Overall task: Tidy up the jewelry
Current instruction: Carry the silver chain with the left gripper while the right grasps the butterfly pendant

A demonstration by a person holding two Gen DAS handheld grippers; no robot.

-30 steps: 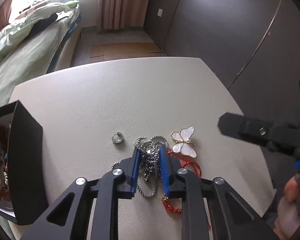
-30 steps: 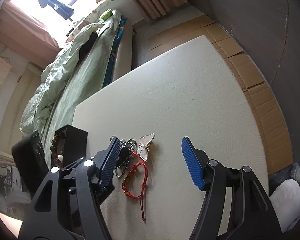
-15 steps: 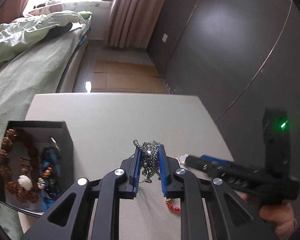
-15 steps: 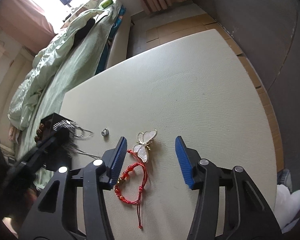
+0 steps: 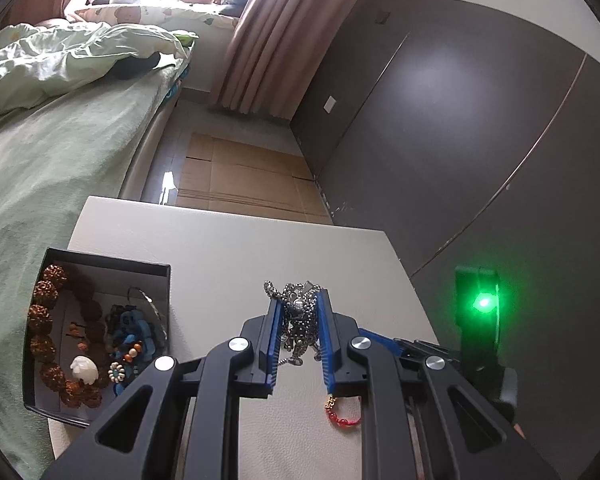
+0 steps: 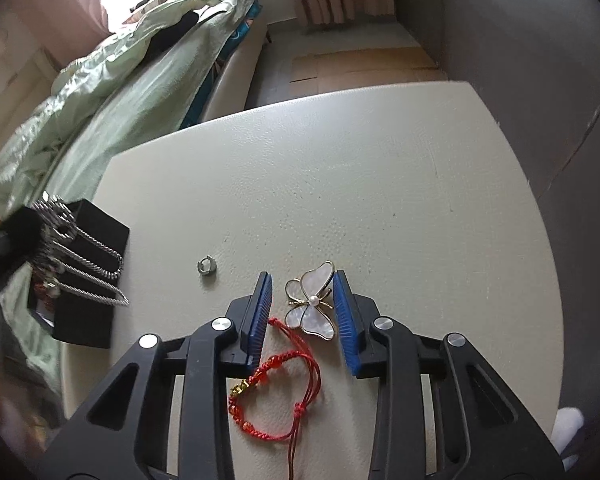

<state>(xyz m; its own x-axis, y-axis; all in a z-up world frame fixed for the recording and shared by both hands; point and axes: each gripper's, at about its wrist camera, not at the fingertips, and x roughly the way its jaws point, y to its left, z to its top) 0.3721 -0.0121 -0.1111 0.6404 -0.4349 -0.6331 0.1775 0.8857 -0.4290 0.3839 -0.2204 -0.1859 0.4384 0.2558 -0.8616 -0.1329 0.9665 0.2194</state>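
Note:
My left gripper (image 5: pixel 298 304) is shut on a silver chain necklace (image 5: pixel 298 320) and holds it above the table, to the right of the black jewelry box (image 5: pixel 112 270). In the right wrist view the chain (image 6: pixel 84 264) hangs beside the box (image 6: pixel 96 224). My right gripper (image 6: pixel 302 284) is open, its blue pads on either side of a white butterfly brooch (image 6: pixel 310 306) on the table, apart from it. A red bead bracelet (image 6: pixel 276 392) lies just behind the brooch, also visible in the left wrist view (image 5: pixel 342 418). A small silver ring (image 6: pixel 207 269) lies to the left.
The box holds brown bead bracelets (image 5: pixel 44 332) and blue jewelry (image 5: pixel 134 328). The white table (image 6: pixel 340 180) ends at a dark wall (image 5: pixel 460 140) on the right. A bed with green bedding (image 5: pixel 60 112) is on the left.
My left gripper lifted the chain off the table and carried it left toward the box. My right gripper moved forward and narrowed around the butterfly brooch.

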